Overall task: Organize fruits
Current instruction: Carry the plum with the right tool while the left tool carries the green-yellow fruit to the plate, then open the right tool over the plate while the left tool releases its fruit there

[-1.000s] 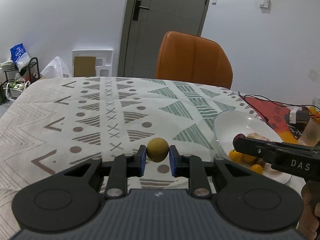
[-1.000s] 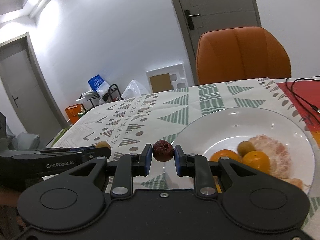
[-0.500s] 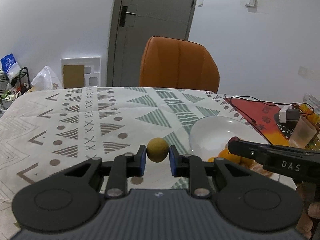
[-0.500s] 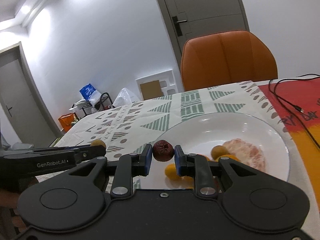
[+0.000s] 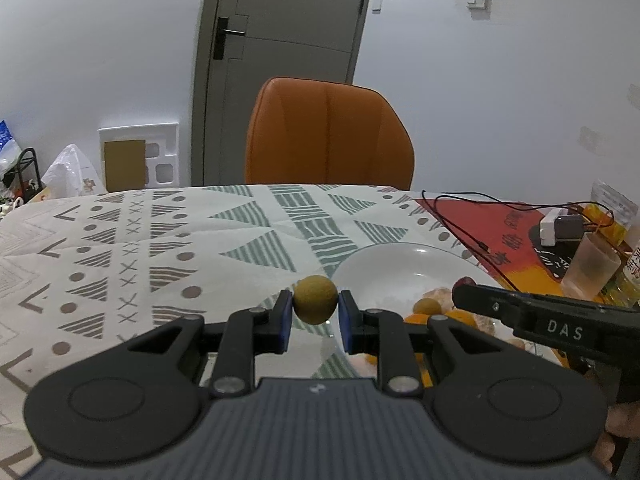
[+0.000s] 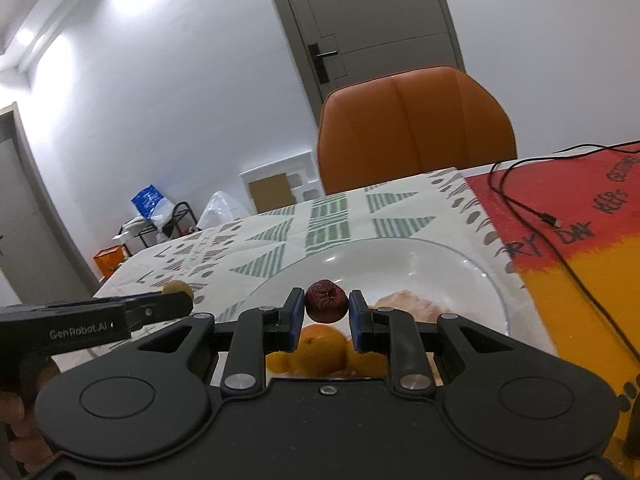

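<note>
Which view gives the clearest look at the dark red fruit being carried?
The right wrist view: the dark red fruit sits centred between the right gripper's pads, wrinkled skin visible. The left wrist view shows only a sliver of it behind that gripper's finger.

Counts, both wrist views:

- Grippers: two. Left gripper [image 5: 315,316], right gripper [image 6: 326,318].
- Held fruits: two. One yellow-green round fruit [image 5: 315,299]; one dark red wrinkled fruit [image 6: 326,306].
- White plate [image 5: 400,258]: one, at 2 o'clock in the left view.
- On it: one peeled citrus [image 6: 408,306]; about three orange fruits [image 6: 320,350], partly hidden; one small yellow-brown fruit [image 5: 427,306].
- Orange chair [image 5: 328,132]: one, 12 o'clock.
- Plastic cup [image 5: 591,266]: one.
</note>
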Action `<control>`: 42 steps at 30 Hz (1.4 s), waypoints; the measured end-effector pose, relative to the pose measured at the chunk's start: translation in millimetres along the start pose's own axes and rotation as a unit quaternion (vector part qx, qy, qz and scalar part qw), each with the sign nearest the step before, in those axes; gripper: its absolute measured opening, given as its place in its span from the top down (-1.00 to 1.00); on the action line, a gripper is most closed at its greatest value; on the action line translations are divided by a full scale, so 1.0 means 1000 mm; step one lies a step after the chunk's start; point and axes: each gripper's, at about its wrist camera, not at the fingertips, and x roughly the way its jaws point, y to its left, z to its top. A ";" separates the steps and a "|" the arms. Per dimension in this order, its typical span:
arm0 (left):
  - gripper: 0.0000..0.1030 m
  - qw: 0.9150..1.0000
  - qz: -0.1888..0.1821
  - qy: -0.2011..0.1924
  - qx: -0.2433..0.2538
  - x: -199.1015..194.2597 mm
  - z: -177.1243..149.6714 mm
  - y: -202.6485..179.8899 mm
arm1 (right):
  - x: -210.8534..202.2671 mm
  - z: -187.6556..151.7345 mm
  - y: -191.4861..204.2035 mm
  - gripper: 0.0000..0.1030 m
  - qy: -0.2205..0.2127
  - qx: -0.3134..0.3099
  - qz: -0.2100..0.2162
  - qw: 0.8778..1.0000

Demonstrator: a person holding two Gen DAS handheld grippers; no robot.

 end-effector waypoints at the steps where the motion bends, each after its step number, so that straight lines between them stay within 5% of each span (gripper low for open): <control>1: 0.56 1.000 -0.001 0.001 0.002 0.002 0.000 -0.002 | 0.000 0.000 -0.001 0.57 -0.001 0.001 -0.001 1.000; 14: 0.56 1.000 -0.019 0.008 0.006 0.026 0.006 -0.017 | 0.020 0.012 0.003 0.56 0.000 -0.004 0.008 1.000; 18: 0.56 1.000 -0.024 0.010 0.003 0.031 0.007 -0.020 | 0.021 0.011 0.002 0.31 0.000 -0.001 0.005 1.000; 34: 0.49 1.000 -0.021 -0.013 -0.019 0.022 0.014 -0.013 | -0.005 -0.001 -0.012 0.31 0.003 0.032 -0.011 0.999; 42: 0.18 1.000 -0.003 -0.014 -0.026 0.005 0.009 0.003 | -0.009 -0.005 -0.002 0.28 0.005 0.029 -0.009 1.000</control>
